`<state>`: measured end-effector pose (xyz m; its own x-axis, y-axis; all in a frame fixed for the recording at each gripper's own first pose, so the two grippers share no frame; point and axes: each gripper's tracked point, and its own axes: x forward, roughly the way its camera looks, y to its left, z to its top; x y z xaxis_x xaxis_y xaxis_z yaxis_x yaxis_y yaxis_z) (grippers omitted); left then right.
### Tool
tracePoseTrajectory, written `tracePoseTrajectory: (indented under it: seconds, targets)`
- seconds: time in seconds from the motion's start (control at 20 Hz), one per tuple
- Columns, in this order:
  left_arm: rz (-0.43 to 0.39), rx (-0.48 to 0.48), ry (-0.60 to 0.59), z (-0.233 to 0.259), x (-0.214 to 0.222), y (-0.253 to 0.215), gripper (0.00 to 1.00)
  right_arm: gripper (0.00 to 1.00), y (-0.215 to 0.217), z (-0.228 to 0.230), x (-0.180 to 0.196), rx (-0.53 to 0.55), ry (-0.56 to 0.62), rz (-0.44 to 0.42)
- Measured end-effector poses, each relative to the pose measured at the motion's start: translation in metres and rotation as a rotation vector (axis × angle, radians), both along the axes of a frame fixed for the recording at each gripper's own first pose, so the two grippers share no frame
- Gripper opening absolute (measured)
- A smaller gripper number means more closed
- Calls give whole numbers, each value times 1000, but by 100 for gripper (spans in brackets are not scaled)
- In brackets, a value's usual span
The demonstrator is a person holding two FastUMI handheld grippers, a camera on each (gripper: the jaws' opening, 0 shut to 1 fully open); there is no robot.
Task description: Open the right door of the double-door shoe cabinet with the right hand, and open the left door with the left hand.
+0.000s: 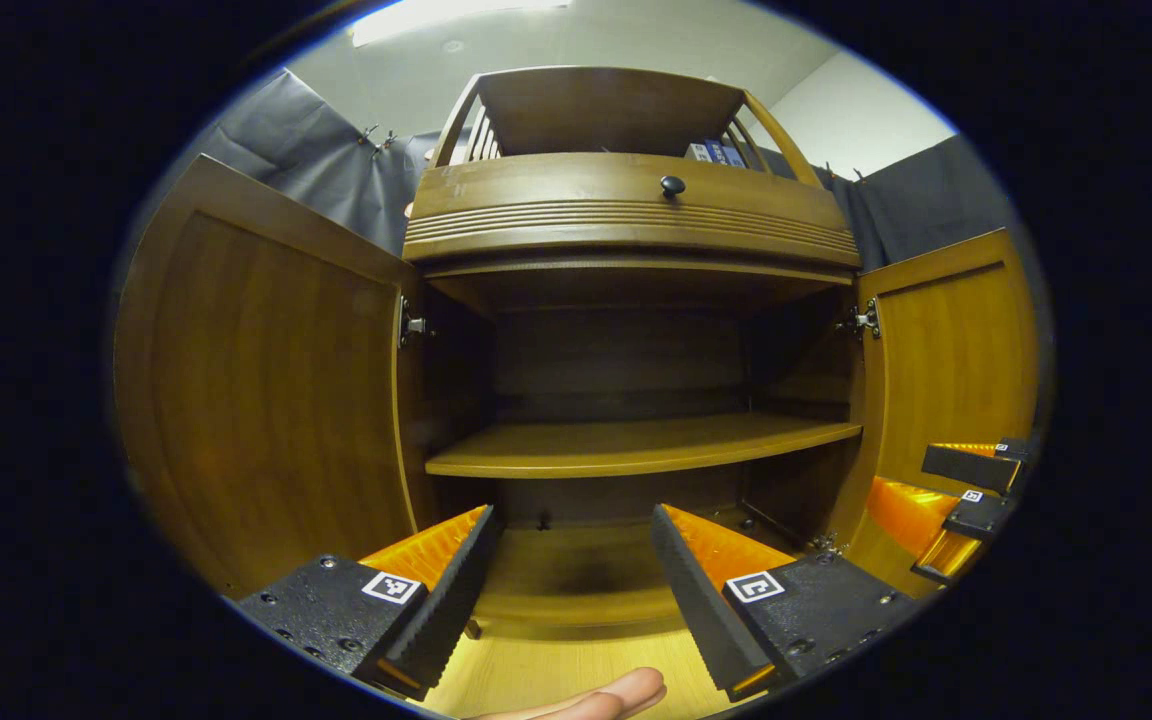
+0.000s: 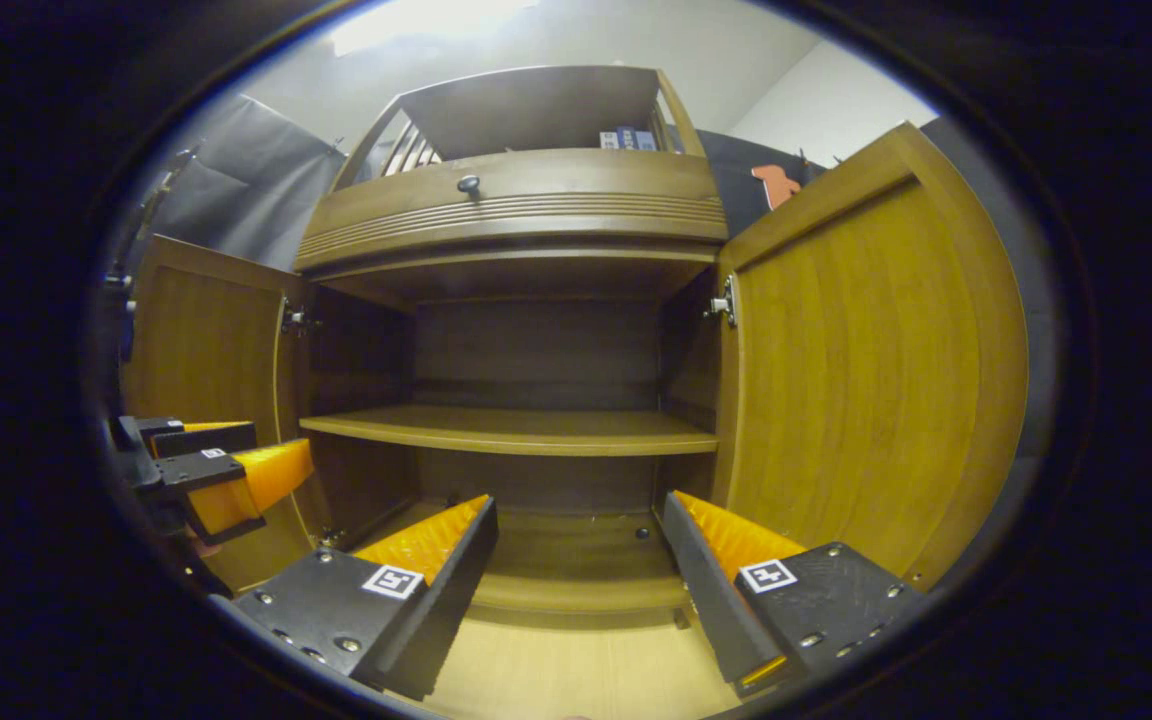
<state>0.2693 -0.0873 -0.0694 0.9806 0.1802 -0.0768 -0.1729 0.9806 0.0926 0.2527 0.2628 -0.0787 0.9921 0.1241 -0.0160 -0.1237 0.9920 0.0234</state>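
The wooden shoe cabinet [image 1: 636, 230] stands straight ahead with both doors swung wide. Its left door [image 1: 266, 390] and right door [image 1: 946, 340] show their inner faces. In the right gripper view the right door [image 2: 866, 380] is close on the right and the left door [image 2: 201, 330] is farther off on the left. My left gripper [image 1: 571, 545] is open in front of the bare inner shelf [image 1: 636, 445], holding nothing. My right gripper [image 2: 576, 535] is open too, facing the inner shelf [image 2: 506, 430]. Each gripper sees the other off to its side: the right gripper [image 1: 966, 495] and the left gripper [image 2: 216, 470].
A drawer with a black knob [image 1: 672, 185] tops the cabinet, with a slatted rack and boxes [image 1: 716, 152] above. Pale wooden floor [image 1: 556, 670] lies under the grippers. A fingertip [image 1: 606, 695] shows at the bottom of the left gripper view.
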Motion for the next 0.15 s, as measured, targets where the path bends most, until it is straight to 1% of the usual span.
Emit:
tracePoseTrajectory:
  seconds: [0.05,0.1,0.15]
  targets:
    - [-2,3,5,-1,0,-1,94,99,1,2,-3,-4,-7,3]
    - [-1,7,8,-1,1,0,93,96,2,5,-5,-3,-12,4]
    - [2,9,8,-2,1,2,93,100,5,6,-7,2,-17,8]
